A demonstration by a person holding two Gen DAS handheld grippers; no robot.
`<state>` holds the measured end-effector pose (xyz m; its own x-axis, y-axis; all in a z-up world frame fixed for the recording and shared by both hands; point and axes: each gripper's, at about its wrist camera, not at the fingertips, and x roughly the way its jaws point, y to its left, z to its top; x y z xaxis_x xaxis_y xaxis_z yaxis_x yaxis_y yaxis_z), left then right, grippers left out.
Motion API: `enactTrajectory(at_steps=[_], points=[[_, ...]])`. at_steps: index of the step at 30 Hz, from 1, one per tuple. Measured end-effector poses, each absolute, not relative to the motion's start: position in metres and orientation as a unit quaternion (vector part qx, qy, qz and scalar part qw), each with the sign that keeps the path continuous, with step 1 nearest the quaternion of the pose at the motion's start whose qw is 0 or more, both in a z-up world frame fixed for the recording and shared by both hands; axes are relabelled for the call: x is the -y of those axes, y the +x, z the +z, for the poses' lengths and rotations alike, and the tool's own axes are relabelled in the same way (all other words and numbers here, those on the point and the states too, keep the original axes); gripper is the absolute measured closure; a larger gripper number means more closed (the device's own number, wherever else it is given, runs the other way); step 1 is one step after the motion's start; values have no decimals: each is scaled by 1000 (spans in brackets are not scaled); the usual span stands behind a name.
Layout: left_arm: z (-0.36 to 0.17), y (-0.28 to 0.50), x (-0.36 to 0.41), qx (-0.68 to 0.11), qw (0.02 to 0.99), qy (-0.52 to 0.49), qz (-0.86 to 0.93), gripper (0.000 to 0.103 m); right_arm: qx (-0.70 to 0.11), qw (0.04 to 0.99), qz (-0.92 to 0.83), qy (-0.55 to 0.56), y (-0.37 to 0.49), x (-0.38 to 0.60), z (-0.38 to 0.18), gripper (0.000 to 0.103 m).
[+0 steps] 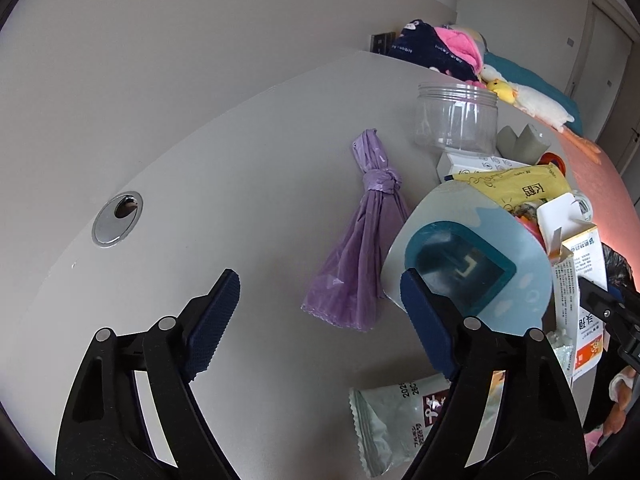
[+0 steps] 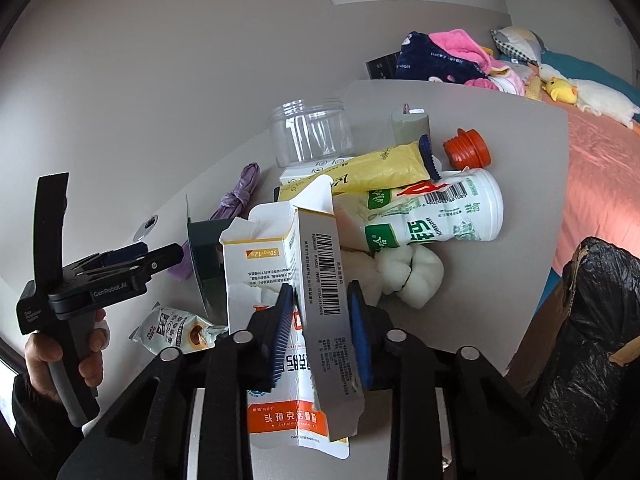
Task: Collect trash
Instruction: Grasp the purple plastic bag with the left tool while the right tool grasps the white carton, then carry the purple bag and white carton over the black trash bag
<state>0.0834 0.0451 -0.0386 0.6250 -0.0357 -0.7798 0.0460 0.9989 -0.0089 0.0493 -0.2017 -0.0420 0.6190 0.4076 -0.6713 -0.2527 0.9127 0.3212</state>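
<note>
My right gripper (image 2: 320, 332) is shut on a torn white-and-orange medicine box (image 2: 304, 280), its blue pads pressing one flap at the table's near edge. The box also shows in the left wrist view (image 1: 576, 280). My left gripper (image 1: 320, 312) is open and empty above the table, beside a pale blue blister card (image 1: 468, 256); it appears in the right wrist view (image 2: 132, 256). A knotted purple bag (image 1: 360, 232), a snack wrapper (image 1: 396, 420), a yellow packet (image 2: 368, 172), a white-green bottle (image 2: 436, 212), a clear jar (image 2: 310, 132) and white wadding (image 2: 408, 270) lie about.
A black bin bag in a carton (image 2: 592, 320) stands at the table's right. A bed (image 2: 600, 168) with plush toys lies beyond. An orange cap (image 2: 468, 148) and a grey tube (image 2: 410, 124) stand at the back. A cable grommet (image 1: 118, 218) is set in the grey table (image 1: 224, 184).
</note>
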Motion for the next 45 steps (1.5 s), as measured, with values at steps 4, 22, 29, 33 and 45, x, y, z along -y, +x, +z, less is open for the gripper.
enactTrajectory(at_steps=[4,22,29,33,45], points=[[-46,95,-46,-443,896,13,-25,33,-392,895,192,95,50,199,-41,82],[-44,114,-50,-412,910,26,-34,98,-377,897,208,103,43,197,-40,83],[-3,90,-71,-348,937,3,-3,100,-357,905,208,102,34,197,-27,83],[18,74,-74,-327,945,3,-1,100,-343,910,208,105,28,200,-17,83],[72,42,-38,-275,961,30,-24,102,-297,927,196,118,2,226,17,83]])
